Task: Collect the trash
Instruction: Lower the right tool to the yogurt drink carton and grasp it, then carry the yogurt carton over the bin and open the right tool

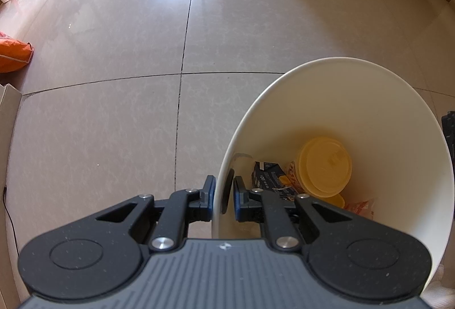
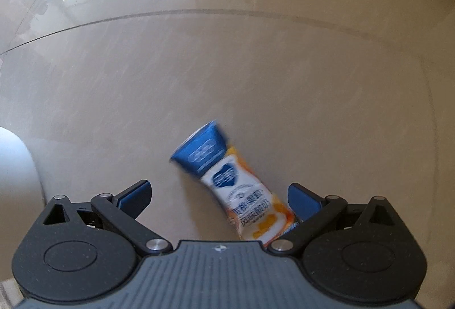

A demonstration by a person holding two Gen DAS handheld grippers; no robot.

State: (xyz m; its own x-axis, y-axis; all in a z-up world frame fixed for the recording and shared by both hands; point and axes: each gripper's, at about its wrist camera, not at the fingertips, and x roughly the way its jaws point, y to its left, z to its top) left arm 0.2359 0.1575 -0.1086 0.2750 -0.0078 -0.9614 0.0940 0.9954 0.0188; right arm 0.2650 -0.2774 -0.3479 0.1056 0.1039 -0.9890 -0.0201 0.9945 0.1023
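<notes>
Left gripper [image 1: 224, 192]: clamped on the near rim of the white bin [image 1: 398, 98], one pad outside the wall, the other inside. Grip judged to serve as a steadying hold, keeping the bin's mouth open and fixed while trash is brought to it. Bin standing on the tiled floor [image 1: 113, 110], viewed steeply from above.

Bin contents: yellow lidded cup [image 1: 324, 164] on its side against the far wall; dark carton [image 1: 270, 175] beside it, nearer the clamped rim; a scrap of orange-pink wrapper [image 1: 361, 205] at the bottom right. Collection therefore partly done.

Right gripper [image 2: 219, 198]: released, jaws spread wide, pointing down at the floor. Yogurt bottle [image 2: 236, 184] lying on its side on the tiles, blue cap away from the camera, body running down between the jaws and under the gripper housing. Lower end close to the right pad [image 2: 301, 202]; contact there not clear. Left pad [image 2: 133, 195] well apart from the bottle. No grasp yet.

Spread of the jaws judged as preparation to straddle the bottle across its narrow waist. Bottle off-centre, nearer the right pad, and slanted; closing as placed likely to push it sideways or roll it. Centring over the waist advisable first.

Picture blurred around the bottle; fine detail of the label unreliable.

Clutter along the far left floor edge: orange bag [image 1: 14, 53], assorted packages; not assessed.
</notes>
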